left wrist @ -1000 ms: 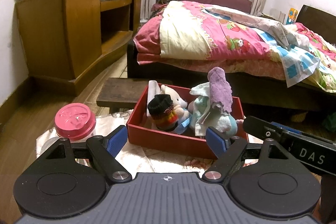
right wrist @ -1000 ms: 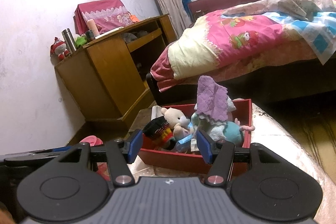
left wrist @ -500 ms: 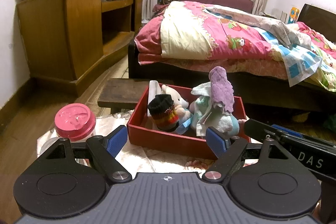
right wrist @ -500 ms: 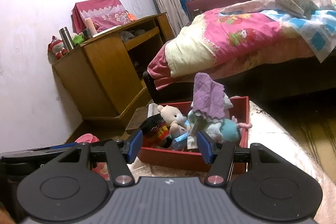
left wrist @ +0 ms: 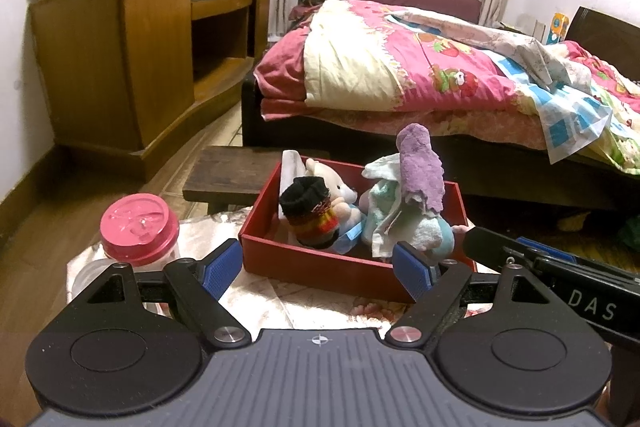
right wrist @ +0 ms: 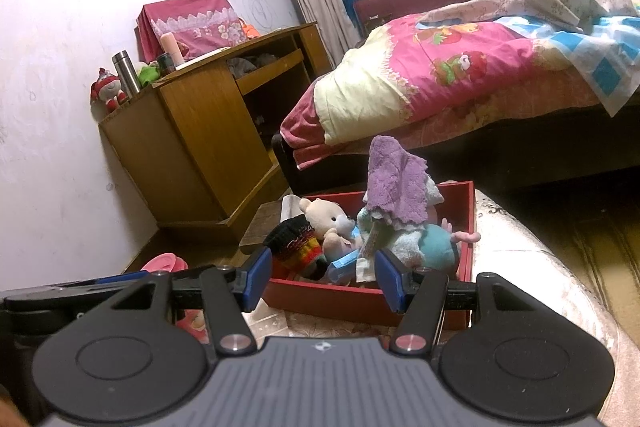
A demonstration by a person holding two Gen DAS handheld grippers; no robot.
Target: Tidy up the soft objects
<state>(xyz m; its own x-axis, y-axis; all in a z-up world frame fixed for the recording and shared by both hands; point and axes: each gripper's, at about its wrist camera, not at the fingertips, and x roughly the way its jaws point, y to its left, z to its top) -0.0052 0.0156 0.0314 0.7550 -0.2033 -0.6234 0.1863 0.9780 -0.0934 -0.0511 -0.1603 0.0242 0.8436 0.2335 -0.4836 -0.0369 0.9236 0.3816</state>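
Left wrist view first: the left tongs [left wrist: 318, 269] are spread wide with nothing between the blue pads, hovering over the cloth-covered worktop [left wrist: 280, 301]. Dead ahead at 12 o'clock sits the red box [left wrist: 320, 267], already stuffed with soft stuff: a black striped sock [left wrist: 310, 213] toward the front left, a cream bear [left wrist: 334, 187] right behind it, a teal plush [left wrist: 430, 233] on the right, and a purple cloth [left wrist: 420, 167] draped on top, poking up highest. A jar [left wrist: 138, 221] with a pink lid stands at about 10 o'clock, just beside the box's left corner. The right tongs' arm pokes in at 3 o'clock. A bed [left wrist: 440, 75] fills the back, with a cabinet [left wrist: 132, 55] at 10 o'clock.

Right wrist view: the right tongs [right wrist: 322, 279] are partly apart, narrower than the left pair, and empty too; the pads aren't pressing on anything. Same box [right wrist: 468, 223] at 12 o'clock with sock [right wrist: 296, 241], bear [right wrist: 326, 221], plush [right wrist: 432, 247] and cloth [right wrist: 394, 183] all inside. The jar's pink lid [right wrist: 164, 263] peeks out at 9 o'clock, behind the left tongs' arm.
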